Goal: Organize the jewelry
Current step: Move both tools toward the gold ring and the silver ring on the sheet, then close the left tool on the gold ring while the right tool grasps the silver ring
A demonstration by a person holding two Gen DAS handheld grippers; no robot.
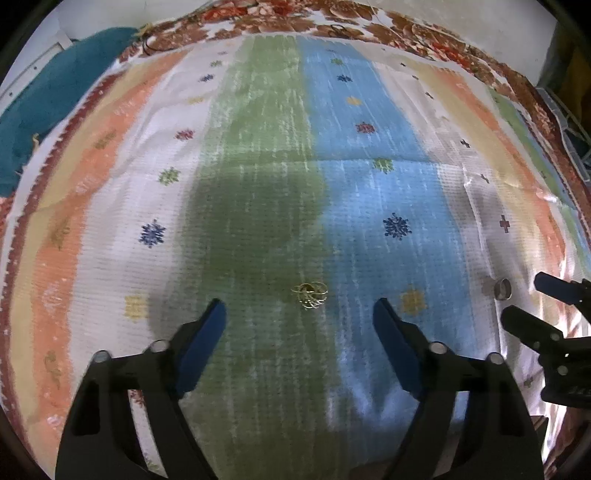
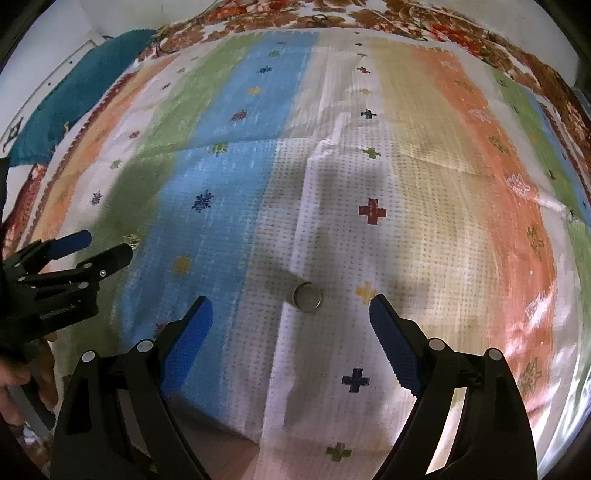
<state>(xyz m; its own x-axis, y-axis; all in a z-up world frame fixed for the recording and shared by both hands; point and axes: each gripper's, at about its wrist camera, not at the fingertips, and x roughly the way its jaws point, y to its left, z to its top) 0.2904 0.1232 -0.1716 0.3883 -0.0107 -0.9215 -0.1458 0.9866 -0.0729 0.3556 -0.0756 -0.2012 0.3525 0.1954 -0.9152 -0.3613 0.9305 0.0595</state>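
Striped cloth point(image 1: 266, 155) in green, blue, white, peach and orange bands covers the surface in both views, dotted with small stitched flowers and crosses; a floral bedspread point(image 1: 406, 26) shows beyond its far edge and a teal fabric point(image 1: 48, 99) lies at the far left.

Left wrist view: your left tongs point(image 1: 300, 314) point steeply down at the cloth with their blue-padded fingers point(image 1: 201, 350) spread apart and nothing between the pads. A small gold wire ornament point(image 1: 309, 293) lies on the green band at its border with the blue, just ahead of the fingertips and centred on the gap. Near the right edge, a silver ring point(image 1: 502, 288) rests on the white band, close beside the tips of your right tongs point(image 1: 526, 299).

Right wrist view: your right tongs point(image 2: 291, 306) stand wide apart, empty, pointing down. The silver ring point(image 2: 307, 297) sits on the white band just ahead of the gap between the fingertips, touching neither pad. At the left edge, your left tongs point(image 2: 107, 245) appear side-on, also parted, with the gold ornament point(image 2: 132, 239) just beyond their tips. Your hand point(image 2: 22, 373) grips the handle below them.
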